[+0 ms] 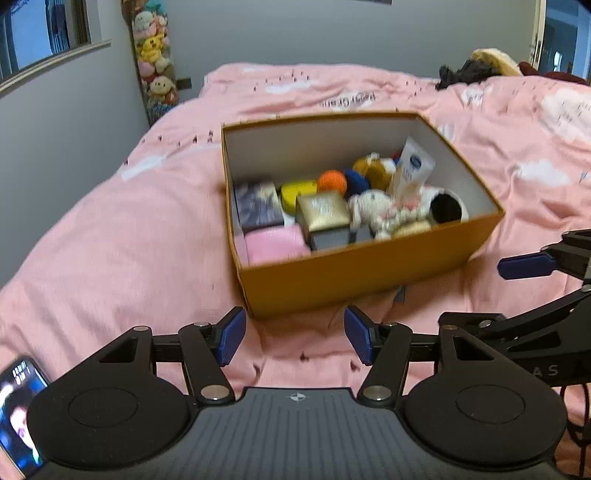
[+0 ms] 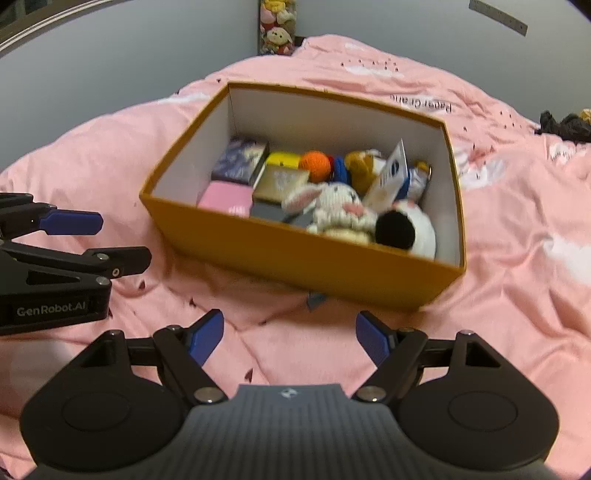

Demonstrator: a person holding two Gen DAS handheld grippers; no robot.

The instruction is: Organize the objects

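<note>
An orange cardboard box (image 1: 354, 273) (image 2: 295, 258) with a white inside sits on the pink bedspread (image 1: 110, 240) (image 2: 517, 295). It holds several things: a pink box (image 1: 277, 242) (image 2: 225, 197), a gold box (image 1: 323, 210) (image 2: 282, 181), a dark patterned box (image 1: 256, 206) (image 2: 240, 160), an orange ball (image 1: 331, 181) (image 2: 314, 164), a white knitted rabbit (image 1: 373, 208) (image 2: 334, 205), a white tube (image 1: 412, 173) (image 2: 389, 177) and a white toy with a black patch (image 1: 447, 206) (image 2: 402, 227). My left gripper (image 1: 294, 336) is open and empty, just in front of the box. My right gripper (image 2: 290, 336) is open and empty, also in front of it.
Plush toys (image 1: 155, 59) (image 2: 277, 29) hang at the wall by the bed's far corner. Dark clothing (image 1: 465, 72) (image 2: 565, 125) lies at the bed's far right. A phone (image 1: 18, 410) shows at the lower left. Each gripper shows at the edge of the other's view.
</note>
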